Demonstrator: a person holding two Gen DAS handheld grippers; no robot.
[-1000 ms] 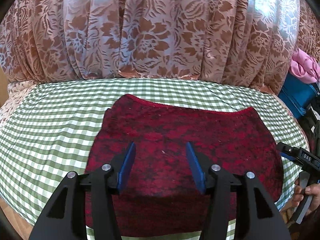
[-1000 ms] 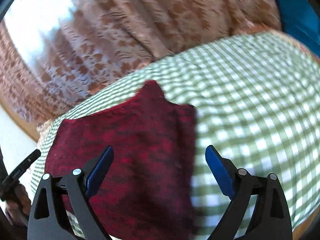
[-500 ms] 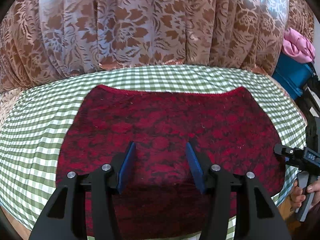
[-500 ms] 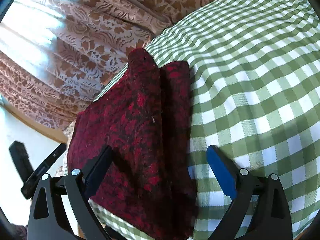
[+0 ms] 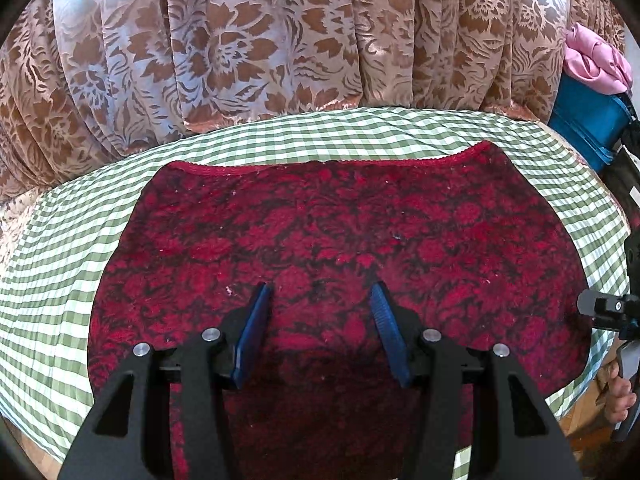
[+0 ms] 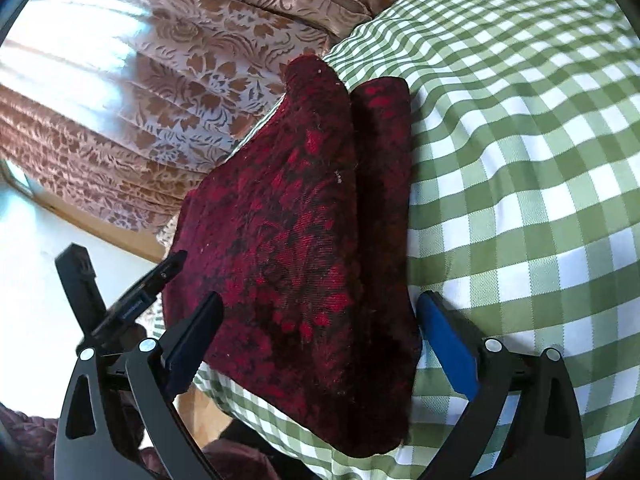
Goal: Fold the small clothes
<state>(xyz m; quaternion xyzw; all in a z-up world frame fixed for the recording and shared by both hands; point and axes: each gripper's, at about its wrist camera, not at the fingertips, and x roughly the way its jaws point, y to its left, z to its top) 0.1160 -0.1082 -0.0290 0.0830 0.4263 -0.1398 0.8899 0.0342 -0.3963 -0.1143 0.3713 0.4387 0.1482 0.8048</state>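
A green-and-white checked cloth [image 5: 52,280] covers the worktop, and a brown floral curtain [image 5: 248,48] hangs behind its far edge. A dark red patterned garment [image 5: 340,232] lies spread flat on the cloth, reaching from near the left edge to close beside the right edge, with its scalloped hem toward the far edge and its near part hanging over the near edge. The left hand-held gripper [image 5: 320,332] hovers over the garment's near middle with its blue pads [image 5: 256,328] parted and nothing between them; whether they touch the fabric cannot be told. At the far right of the left wrist view, a pink bundle [image 5: 596,60] sits on a blue container [image 5: 584,124] beyond the worktop's right edge, and part of the right hand-held gripper's body shows lower down. In the right wrist view the garment [image 6: 296,240] shows a raised fold along its right side, lying on the checked cloth [image 6: 532,160]. The right hand-held gripper [image 6: 320,340] is wide open, its two blue pads [image 6: 452,344] straddling the garment's near end at the worktop's edge, gripping nothing. The left hand-held gripper's body appears at the left of this view.
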